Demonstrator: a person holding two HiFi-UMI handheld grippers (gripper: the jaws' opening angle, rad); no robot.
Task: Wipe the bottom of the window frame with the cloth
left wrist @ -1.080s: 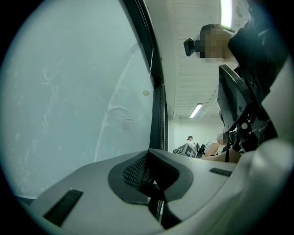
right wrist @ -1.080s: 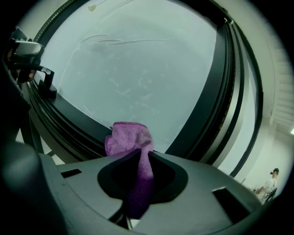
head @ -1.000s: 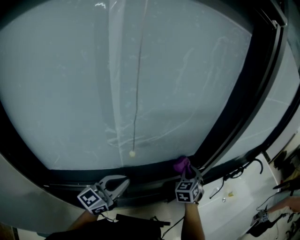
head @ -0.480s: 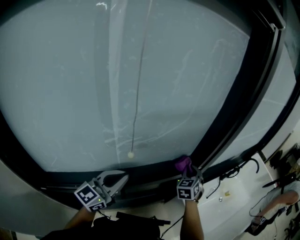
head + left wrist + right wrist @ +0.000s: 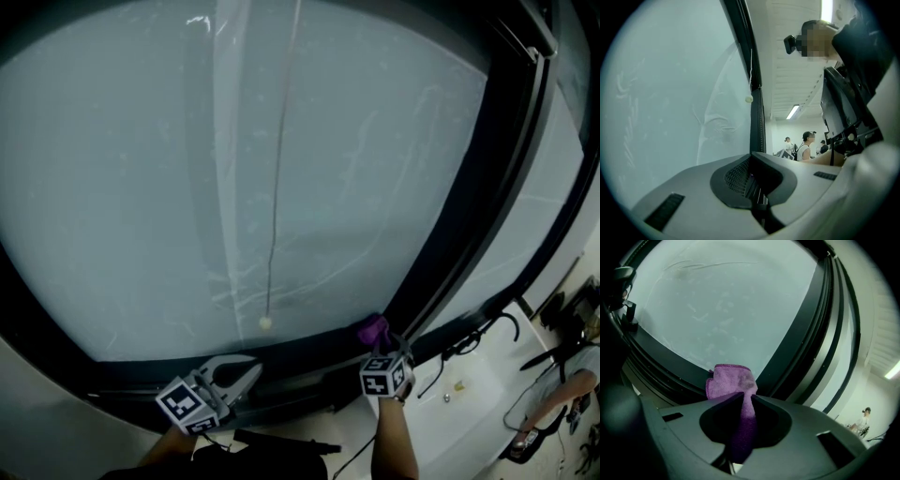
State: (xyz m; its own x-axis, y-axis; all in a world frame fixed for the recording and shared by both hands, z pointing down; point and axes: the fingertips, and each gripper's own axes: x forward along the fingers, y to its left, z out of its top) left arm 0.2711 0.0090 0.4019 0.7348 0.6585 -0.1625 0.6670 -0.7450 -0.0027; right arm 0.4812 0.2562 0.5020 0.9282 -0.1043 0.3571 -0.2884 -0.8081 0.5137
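Pale, smeared window glass [image 5: 281,169] across most of the head view, edged below by the dark bottom rail of the window frame [image 5: 309,349]. Right gripper [image 5: 378,345] at lower right of centre, jaws pinching a purple cloth [image 5: 373,330], bunched end seemingly touching the rail, just beside the corner with the dark upright. Left gripper [image 5: 249,371] at lower left, jaws pressed together on nothing, near the same rail, well apart from the cloth. Small bead on a pull cord [image 5: 265,322] against the glass between the two. Probably the wiping step, at the rail's right-hand end. Next move, likely: press down and drag leftward along the rail, avoiding the left gripper.
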